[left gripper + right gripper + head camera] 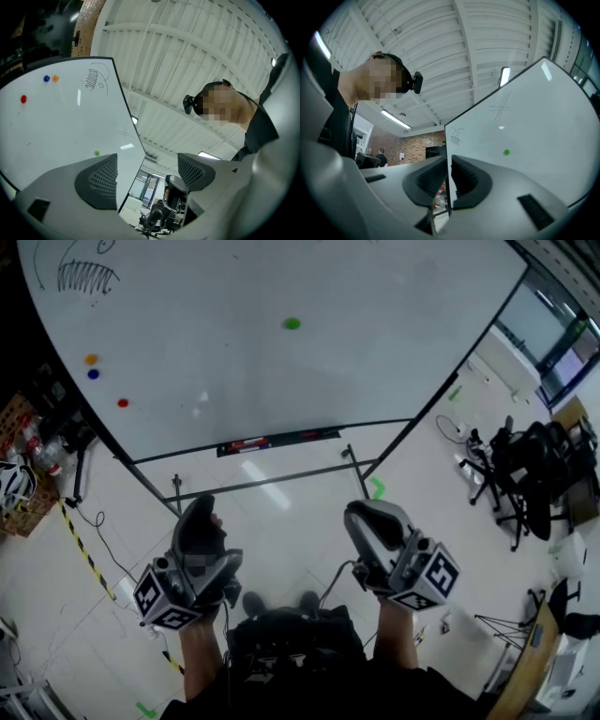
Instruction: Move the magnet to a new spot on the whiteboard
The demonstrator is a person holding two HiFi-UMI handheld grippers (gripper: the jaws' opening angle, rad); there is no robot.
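Green magnet (292, 323) on whiteboard (394, 352), untouched

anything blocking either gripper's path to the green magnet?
Nothing visible. The left gripper and right gripper hang low, off the whiteboard. Only open air lies between them and the green magnet, alone on bare board.

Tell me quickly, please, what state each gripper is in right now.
Left gripper: open, jaws well apart, nothing between them.
Right gripper: all but closed, only a thin slit between the jaws, holding nothing.
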